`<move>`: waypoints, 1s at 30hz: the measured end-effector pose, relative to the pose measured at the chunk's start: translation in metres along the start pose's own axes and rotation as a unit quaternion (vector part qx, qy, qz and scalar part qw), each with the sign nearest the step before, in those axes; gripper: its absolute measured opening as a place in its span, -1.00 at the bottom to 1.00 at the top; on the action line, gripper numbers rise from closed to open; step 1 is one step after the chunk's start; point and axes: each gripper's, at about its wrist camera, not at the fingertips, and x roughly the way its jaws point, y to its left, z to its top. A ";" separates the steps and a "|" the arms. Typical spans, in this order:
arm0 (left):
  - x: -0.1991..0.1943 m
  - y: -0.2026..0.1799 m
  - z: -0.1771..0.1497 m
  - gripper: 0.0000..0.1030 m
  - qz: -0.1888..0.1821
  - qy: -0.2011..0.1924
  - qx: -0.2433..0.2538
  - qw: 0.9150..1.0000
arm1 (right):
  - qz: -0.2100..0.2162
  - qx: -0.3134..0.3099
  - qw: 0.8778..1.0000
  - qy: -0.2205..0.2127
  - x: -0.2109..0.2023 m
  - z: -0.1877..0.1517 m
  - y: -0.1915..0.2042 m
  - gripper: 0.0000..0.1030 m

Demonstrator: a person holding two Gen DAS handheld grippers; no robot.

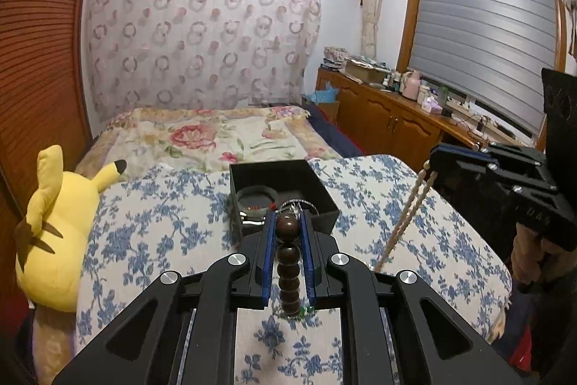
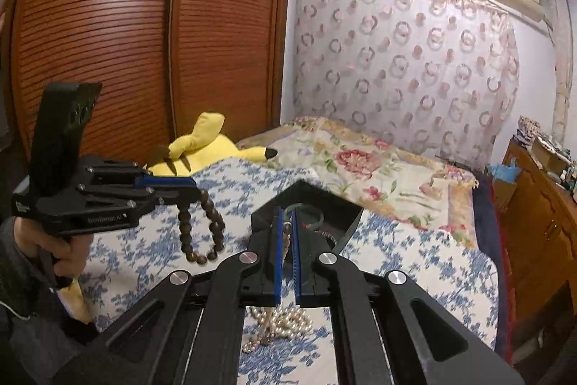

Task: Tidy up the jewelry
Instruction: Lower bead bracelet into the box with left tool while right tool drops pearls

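My left gripper (image 1: 287, 222) is shut on a dark brown wooden bead bracelet (image 1: 288, 262), which hangs below it as a loop in the right wrist view (image 2: 202, 230). My right gripper (image 2: 286, 222) is shut on a pearl necklace (image 2: 285, 323); its strands hang taut in the left wrist view (image 1: 407, 211) and the rest is piled on the blue-flowered board. A black open jewelry box (image 1: 317, 183) stands just ahead of both grippers, with a green bangle (image 1: 258, 195) and silver pieces inside.
The blue-flowered board (image 1: 162, 222) lies on a bed with a floral quilt (image 1: 216, 136). A yellow Pikachu plush (image 1: 54, 233) sits at the left edge. A wooden wardrobe (image 2: 144, 42) is left, a cluttered wooden sideboard (image 1: 389, 110) right.
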 end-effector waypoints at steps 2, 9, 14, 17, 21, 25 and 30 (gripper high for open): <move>0.002 0.000 0.005 -0.76 0.002 -0.002 0.002 1.000 | -0.002 0.000 1.000 -0.006 0.000 0.008 -0.003 -0.90; 0.007 0.001 0.026 -0.76 0.008 -0.013 0.005 1.000 | -0.009 -0.001 0.999 -0.030 0.003 0.036 -0.012 -0.90; 0.014 0.004 0.039 -0.76 0.007 -0.018 0.004 1.000 | -0.015 -0.005 0.999 -0.045 0.009 0.059 -0.021 -0.90; 0.021 0.006 0.047 -0.76 0.007 -0.020 0.005 1.000 | -0.018 -0.010 0.998 -0.054 0.017 0.075 -0.029 -0.90; 0.033 0.009 0.056 -0.76 0.006 -0.019 0.004 1.000 | -0.019 -0.006 0.998 -0.058 0.031 0.088 -0.040 -0.90; 0.049 0.016 0.065 -0.76 0.004 -0.015 0.000 1.000 | -0.016 -0.004 0.998 -0.055 0.050 0.097 -0.051 -0.90; 0.067 0.021 0.074 -0.76 0.002 -0.008 -0.003 1.000 | -0.012 0.003 0.999 -0.042 0.079 0.097 -0.066 -0.90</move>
